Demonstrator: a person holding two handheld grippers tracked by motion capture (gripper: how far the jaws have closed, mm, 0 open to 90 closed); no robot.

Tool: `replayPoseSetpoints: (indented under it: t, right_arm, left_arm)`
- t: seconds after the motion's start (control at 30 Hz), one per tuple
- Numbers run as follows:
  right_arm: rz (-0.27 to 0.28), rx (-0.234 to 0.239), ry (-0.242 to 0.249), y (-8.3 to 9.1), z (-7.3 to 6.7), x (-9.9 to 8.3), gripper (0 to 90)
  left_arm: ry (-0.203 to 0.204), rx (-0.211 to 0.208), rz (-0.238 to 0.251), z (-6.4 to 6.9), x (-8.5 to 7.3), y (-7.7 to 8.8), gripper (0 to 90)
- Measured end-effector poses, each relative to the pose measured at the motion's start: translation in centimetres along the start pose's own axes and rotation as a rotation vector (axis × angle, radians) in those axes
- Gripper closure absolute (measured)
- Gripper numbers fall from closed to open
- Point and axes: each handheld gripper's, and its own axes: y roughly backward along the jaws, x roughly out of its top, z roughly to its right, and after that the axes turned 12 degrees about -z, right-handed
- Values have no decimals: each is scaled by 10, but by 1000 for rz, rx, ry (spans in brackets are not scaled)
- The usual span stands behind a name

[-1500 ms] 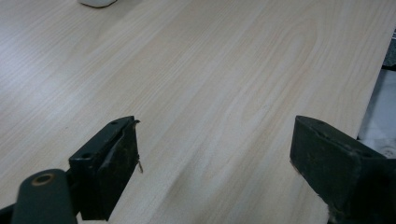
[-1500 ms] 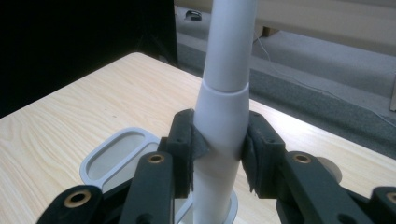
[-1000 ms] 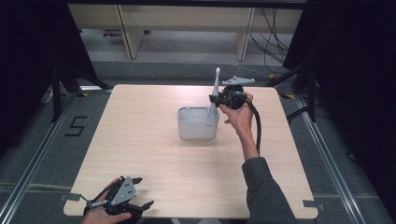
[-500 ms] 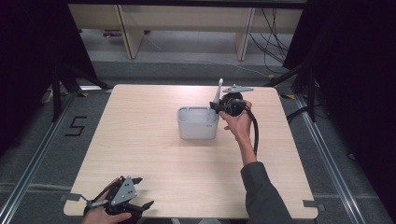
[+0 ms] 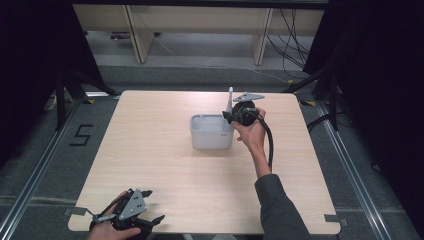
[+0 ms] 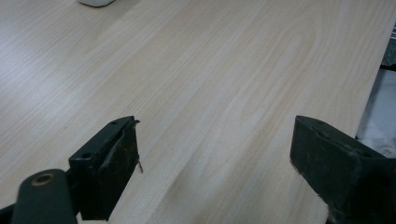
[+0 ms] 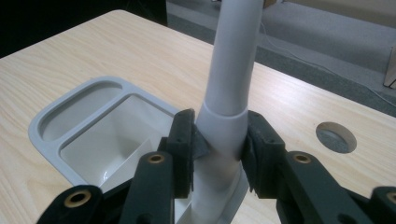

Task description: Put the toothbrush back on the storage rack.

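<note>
Centrally, the pale wooden worktop (image 5: 165,165) is carrying a grey two-compartment holder (image 5: 211,132). Over its right end, the right hand-held gripper (image 7: 219,142) is clamping a white upright handle (image 7: 231,70), its lower end sitting in the holder. Nearer the front-left corner, the left hand-held gripper (image 6: 215,163) is resting with jaws apart.

Pale grey holder (image 5: 211,132), white handle (image 7: 232,70), black fingers (image 7: 187,140), light wood-grain table (image 5: 165,165).
</note>
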Motion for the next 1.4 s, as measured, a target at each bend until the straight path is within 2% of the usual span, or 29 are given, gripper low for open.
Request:
replayPoseSetpoints:
  t: [0.13,0.17,0.23,0.33,0.4,0.43,0.53,0.57,0.6,0.63,0.7,0.77,0.93,1.03,1.07,1.27,1.33,1.4]
  right_arm:
    - [-3,6,-17,-1,-1,-1,671]
    - [-4,6,10,-3,1,-2,674]
    - [20,10,-19,-2,1,-3,680]
    - [17,13,-16,2,1,-1,669]
    - [35,10,-4,1,2,-1,665]
    - [24,20,-16,5,2,-2,632]
    - [20,14,-11,5,4,-3,572]
    - [12,18,-32,6,3,-4,561]
    - [24,7,-14,6,4,-4,542]
    - [24,7,-14,6,4,-4,542]
    - [38,23,-36,8,4,-5,481]
    - [37,21,-23,10,3,-6,464]
    - [56,26,-25,13,2,-6,453]
    - [61,17,1,17,3,-6,441]
    - [68,27,-16,21,2,-6,439]
    - [91,33,-24,26,2,-8,439]
    - [87,14,2,28,3,-10,439]
    - [88,39,-25,28,1,-11,439]
  left_arm:
    - [12,-1,6,1,0,0,148]
    - [9,5,15,2,0,0,148]
    - [-9,1,4,0,0,0,148]
    - [-6,-4,0,1,0,0,147]
    - [-6,-5,1,1,0,0,148]
    - [-4,-4,1,1,0,0,148]
    - [-7,-5,-2,1,0,0,148]
    - [-8,-6,-3,1,0,0,148]
    - [-6,1,2,1,0,-1,147]
    - [-6,1,2,1,0,-1,148]
    - [-3,-4,-1,1,0,0,148]
    - [-5,-5,-1,1,0,0,148]
    - [-5,-3,1,1,1,0,148]
    - [-2,-4,-1,1,0,0,148]
    - [6,-5,0,1,0,0,148]
    - [-2,-2,-1,1,0,0,148]
    - [-4,-2,0,1,0,0,148]
    - [-1,4,4,1,0,-1,148]
